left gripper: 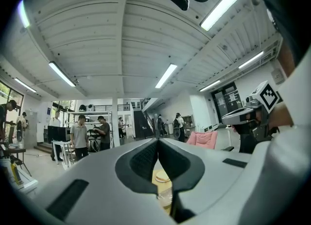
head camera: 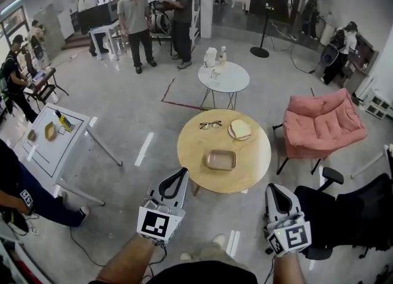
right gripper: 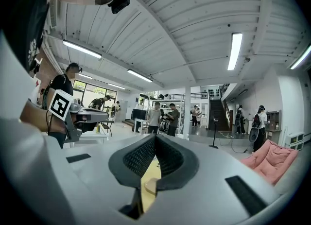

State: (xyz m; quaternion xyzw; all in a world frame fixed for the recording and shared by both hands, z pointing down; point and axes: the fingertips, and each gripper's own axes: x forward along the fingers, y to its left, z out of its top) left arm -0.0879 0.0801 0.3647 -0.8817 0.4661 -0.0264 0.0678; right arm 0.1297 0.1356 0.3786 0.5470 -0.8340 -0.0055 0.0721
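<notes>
Closest to my feed in the head view are the person's two forearms, and at their ends the left gripper (head camera: 182, 171) and the right gripper (head camera: 274, 187), each carrying its marker cube and held above the pale floor. I read the left gripper's view first: its jaws are pressed tip to tip with nothing between them, and only a sliver of tabletop shows through the gap lower down. The right gripper's view gives me the same reading, dark pads meeting at the tips and nothing caught in them. Just ahead of the left gripper stands the round wooden table (head camera: 196, 154); the left jaws hang near its front edge without touching it, while the right gripper sits off the table's right side, next to a black office chair (head camera: 359, 212). On the table, a shallow brown tray (head camera: 221, 159) lies nearest me, a little right of centre. Beyond it, a plate (head camera: 239, 129) carrying something pale and bread-like rests towards the far rim, with a pair of spectacles (head camera: 210, 125) just to its left. To the right of the table is a pink armchair (head camera: 319, 123). To the left, well apart, stands a white rectangular table (head camera: 58, 151). Farther back is a small white round table (head camera: 233, 80) with a white jug (head camera: 210, 57) on it. Farthest off, two people (head camera: 135, 22) stand talking.
</notes>
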